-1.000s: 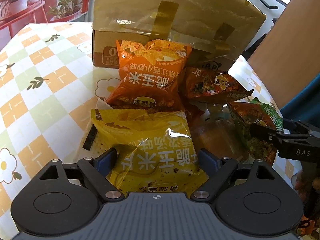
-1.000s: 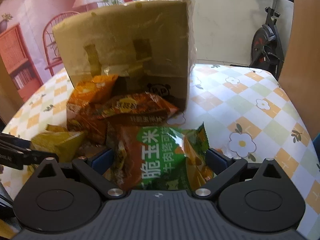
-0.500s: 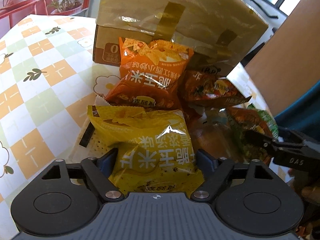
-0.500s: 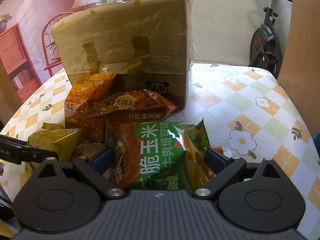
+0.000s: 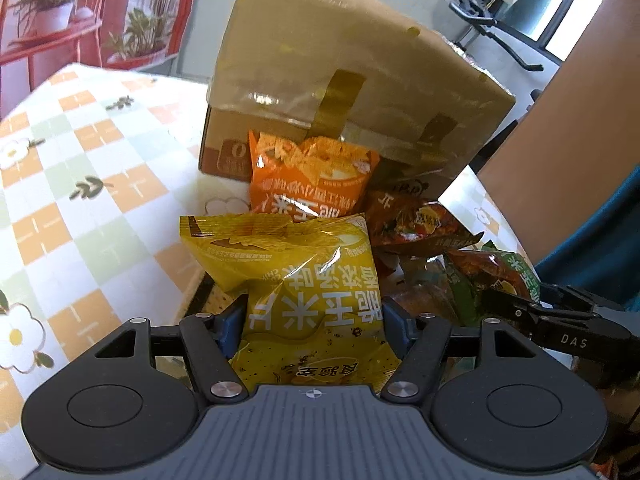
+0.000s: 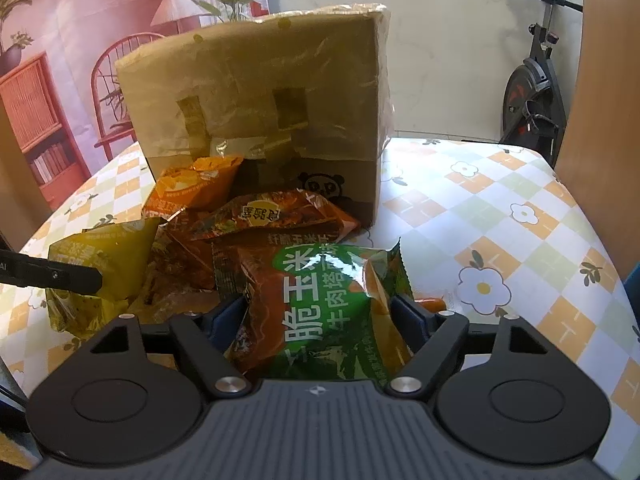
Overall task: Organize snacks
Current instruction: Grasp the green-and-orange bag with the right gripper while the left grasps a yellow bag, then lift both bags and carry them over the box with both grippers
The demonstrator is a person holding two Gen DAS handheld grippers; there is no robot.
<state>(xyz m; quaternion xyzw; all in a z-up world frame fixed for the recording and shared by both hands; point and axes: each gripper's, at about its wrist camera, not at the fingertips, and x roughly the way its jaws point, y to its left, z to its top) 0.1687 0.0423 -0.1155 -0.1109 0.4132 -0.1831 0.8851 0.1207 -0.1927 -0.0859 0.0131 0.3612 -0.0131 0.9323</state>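
Both grippers are gripping a snack bag right now. The left gripper is clamping its two blue fingers on the lower part of a yellow bag, so the bag is sticking up between them with its crimped top edge pointing away from the camera. Over on the right, the right gripper is squeezing a green and orange bag the same way, and the foil is crumpling and bulging up between the fingers.

The other bags are lying in a loose pile on the checkered tablecloth, just in front of a big cardboard box that's wrapped in clear film with strips of brown tape. An orange bag is sitting right up against the near face of the box, partly hidden behind the yellow one in the left wrist view. A dark red bag is lying to the right of it, slightly overlapping the pile and touching the far end of the green and orange bag.

In the right wrist view the left gripper's arm is poking in from the left edge with the yellow bag hanging on it. An exercise bike is standing in the far right background, off the table.
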